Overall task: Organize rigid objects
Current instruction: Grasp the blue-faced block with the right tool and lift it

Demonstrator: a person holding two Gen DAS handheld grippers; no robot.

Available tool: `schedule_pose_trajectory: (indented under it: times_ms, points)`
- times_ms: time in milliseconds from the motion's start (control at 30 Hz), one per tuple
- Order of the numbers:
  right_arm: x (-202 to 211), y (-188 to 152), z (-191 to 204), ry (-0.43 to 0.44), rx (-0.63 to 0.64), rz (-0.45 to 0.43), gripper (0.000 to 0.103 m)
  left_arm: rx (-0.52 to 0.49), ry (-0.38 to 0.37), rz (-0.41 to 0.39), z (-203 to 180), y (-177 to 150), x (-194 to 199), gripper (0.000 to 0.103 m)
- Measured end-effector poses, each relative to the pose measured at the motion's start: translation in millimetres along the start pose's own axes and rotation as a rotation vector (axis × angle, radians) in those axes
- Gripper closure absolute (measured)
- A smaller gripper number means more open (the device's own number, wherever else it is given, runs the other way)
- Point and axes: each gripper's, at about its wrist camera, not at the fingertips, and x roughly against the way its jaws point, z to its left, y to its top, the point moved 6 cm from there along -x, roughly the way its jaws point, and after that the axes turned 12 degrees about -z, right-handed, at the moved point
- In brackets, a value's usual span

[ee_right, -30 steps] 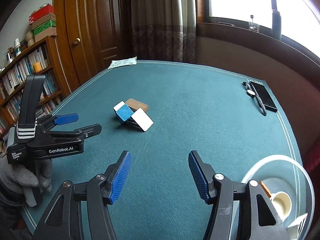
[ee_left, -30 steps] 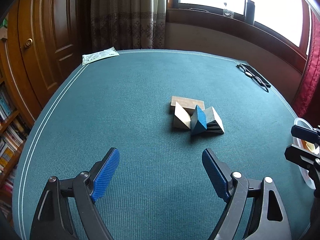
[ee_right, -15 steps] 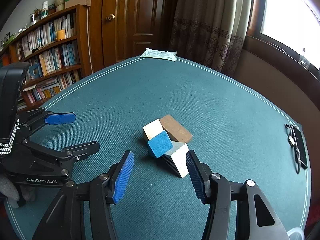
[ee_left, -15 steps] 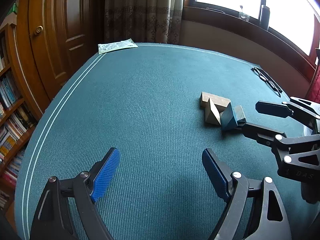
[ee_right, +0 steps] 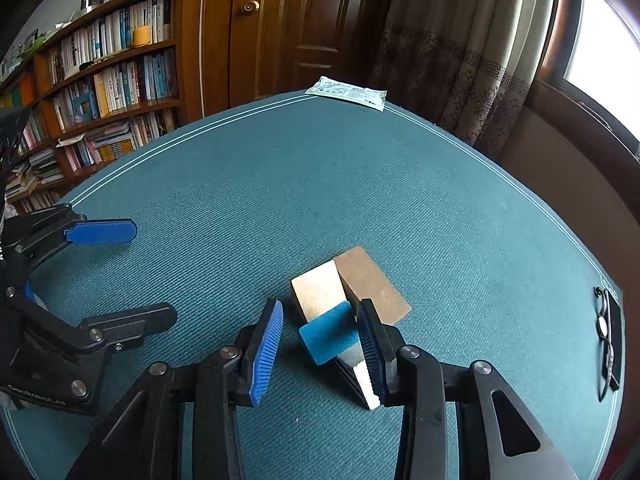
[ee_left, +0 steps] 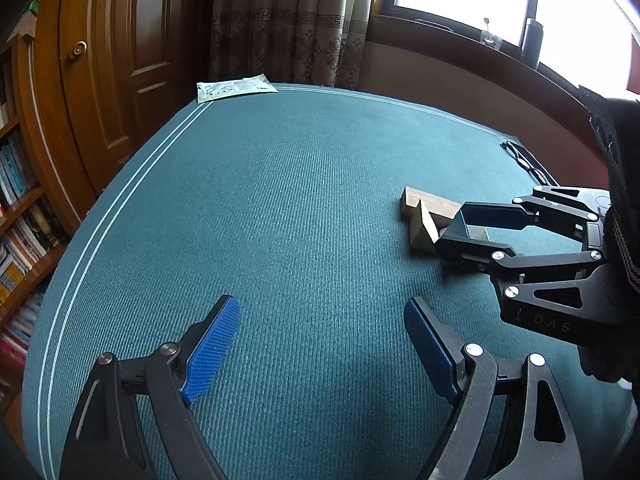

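Observation:
A cluster of wooden blocks lies on the teal table: a flat brown block (ee_right: 370, 284), a pale wedge (ee_right: 318, 292), a blue wedge (ee_right: 330, 338) and a striped black-and-white wedge (ee_right: 358, 376). My right gripper (ee_right: 320, 348) is open, its jaws straddling the blue wedge without closing on it. In the left wrist view the right gripper (ee_left: 460, 236) covers the blue wedge; the brown block (ee_left: 430, 206) and pale wedge (ee_left: 424, 232) show. My left gripper (ee_left: 320, 344) is open and empty, nearer the front edge.
A paper packet (ee_right: 346, 92) lies at the table's far edge. Glasses on a dark case (ee_right: 608, 336) lie at the right edge. A bookshelf (ee_right: 100, 68), a wooden door and curtains stand beyond the table.
My right gripper has moved forward and down onto the block cluster, its jaws now around the blue wedge. My left gripper has stayed open and shifted slightly left.

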Motion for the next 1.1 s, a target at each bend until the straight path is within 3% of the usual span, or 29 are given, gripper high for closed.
schedule_pose_trajectory:
  times_ms: [567, 767, 1100]
  points:
    - [-13, -6, 8, 0.007, 0.006, 0.027, 0.067, 0.027, 0.010, -0.002, 6, 2, 0, 0.018]
    - [-11, -5, 18, 0.033, -0.053, 0.013, 0.074, 0.038, 0.016, -0.005, 9, 1, 0, 0.018]
    - [10, -30, 23, 0.076, -0.160, 0.020, 0.070, 0.029, 0.024, -0.009, 7, 1, 1, 0.018]
